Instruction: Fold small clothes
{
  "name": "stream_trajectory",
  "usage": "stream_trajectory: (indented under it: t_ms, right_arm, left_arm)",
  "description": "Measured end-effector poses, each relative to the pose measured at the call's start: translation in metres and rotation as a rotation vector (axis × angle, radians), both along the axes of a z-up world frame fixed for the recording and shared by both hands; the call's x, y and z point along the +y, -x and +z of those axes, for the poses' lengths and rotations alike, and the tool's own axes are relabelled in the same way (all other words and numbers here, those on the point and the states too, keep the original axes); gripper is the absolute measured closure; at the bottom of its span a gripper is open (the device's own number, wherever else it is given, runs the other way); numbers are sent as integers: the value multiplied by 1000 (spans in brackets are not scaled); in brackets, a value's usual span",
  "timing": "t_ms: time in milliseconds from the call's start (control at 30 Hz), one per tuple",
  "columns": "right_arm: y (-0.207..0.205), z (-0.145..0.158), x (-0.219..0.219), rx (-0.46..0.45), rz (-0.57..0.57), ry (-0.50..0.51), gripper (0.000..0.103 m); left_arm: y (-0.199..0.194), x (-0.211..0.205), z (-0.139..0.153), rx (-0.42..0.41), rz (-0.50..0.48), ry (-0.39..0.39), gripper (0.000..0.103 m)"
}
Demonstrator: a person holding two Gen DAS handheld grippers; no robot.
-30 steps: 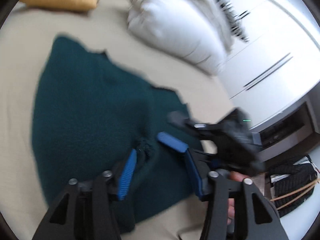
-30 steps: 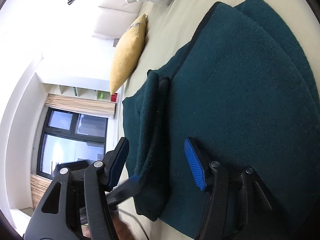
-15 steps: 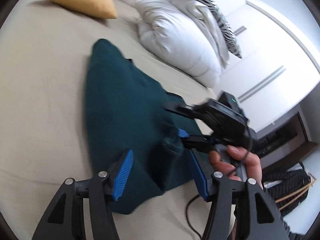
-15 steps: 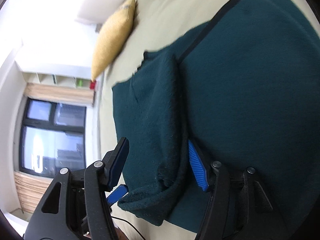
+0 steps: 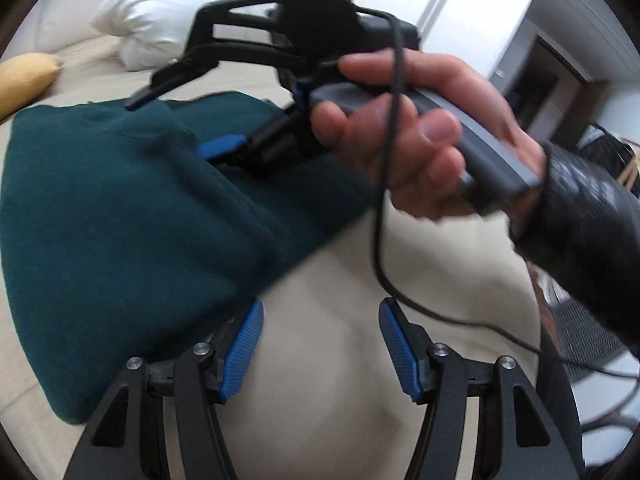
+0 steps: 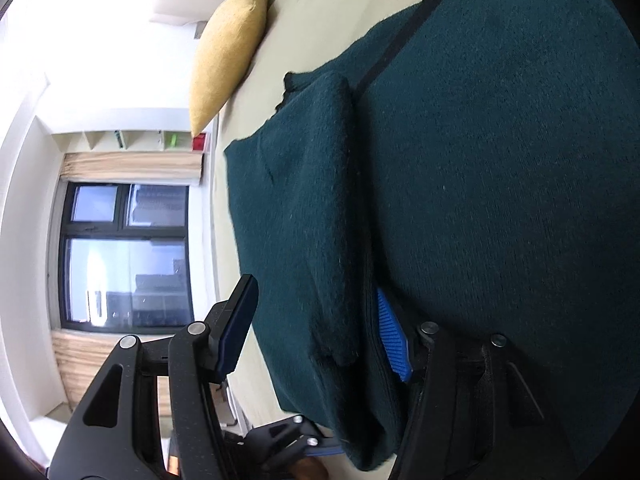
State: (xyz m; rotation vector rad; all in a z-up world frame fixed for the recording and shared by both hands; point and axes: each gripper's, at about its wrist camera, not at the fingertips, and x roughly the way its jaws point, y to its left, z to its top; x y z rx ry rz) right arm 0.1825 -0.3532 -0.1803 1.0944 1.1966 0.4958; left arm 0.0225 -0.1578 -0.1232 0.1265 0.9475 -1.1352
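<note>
A dark teal knitted garment (image 5: 120, 216) lies folded on the beige bed; it fills most of the right wrist view (image 6: 480, 160). My left gripper (image 5: 320, 344) is open and empty, over bare sheet just off the garment's near edge. My right gripper (image 6: 316, 320) is open with a folded teal layer between its jaws; one blue pad (image 6: 394, 340) lies under the upper layer. In the left wrist view the right gripper (image 5: 180, 120), held by a hand (image 5: 420, 140), reaches over the garment's far side.
A yellow cushion (image 6: 228, 44) and white pillows (image 5: 180, 12) lie at the head of the bed (image 5: 340, 280). A black cable (image 5: 380, 240) hangs from the right gripper. A window (image 6: 120, 256) and white wardrobes (image 5: 480, 8) are beyond.
My left gripper has pulled back off the garment toward the bed's near side. My right gripper stays at the fold, one pad slid under the upper layer, now looming close in the left view.
</note>
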Motion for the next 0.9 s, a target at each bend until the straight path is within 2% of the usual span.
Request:
stream_trajectory:
  t_ms: [100,167,300,433,600,700,733,833,900]
  right_arm:
    - [1,0,1,-9,43,7,46]
    - [4,1,0,-18,60,12,46]
    - [4,3,1,-31,56,27,46]
    - [-3,9,12,-42,68,58,45]
    - [-13,11,22,-52,59,91,47]
    - [-14,11,24,-63,51,136,71]
    - [-12,10,23,-58,45,155,82]
    - [-7,9,16,-61,28,185,88]
    - [-3,17,13,-81,19,216,89]
  left_arm:
    - [3,19,8,-23,-30,-7,40]
    - [-1,40,12,0,-31,10,40]
    - [-22,84,21,1,54,29,39]
    - [-48,110,24,60,119,101,39]
    - [-43,130,34,76,89,141,37]
    - [-51,136,35,104,147,154,37]
    - [-55,138,34,110,163,163,37]
    - [-63,139,37,152,200,213,37]
    - [-72,136,39,168,254,206,35]
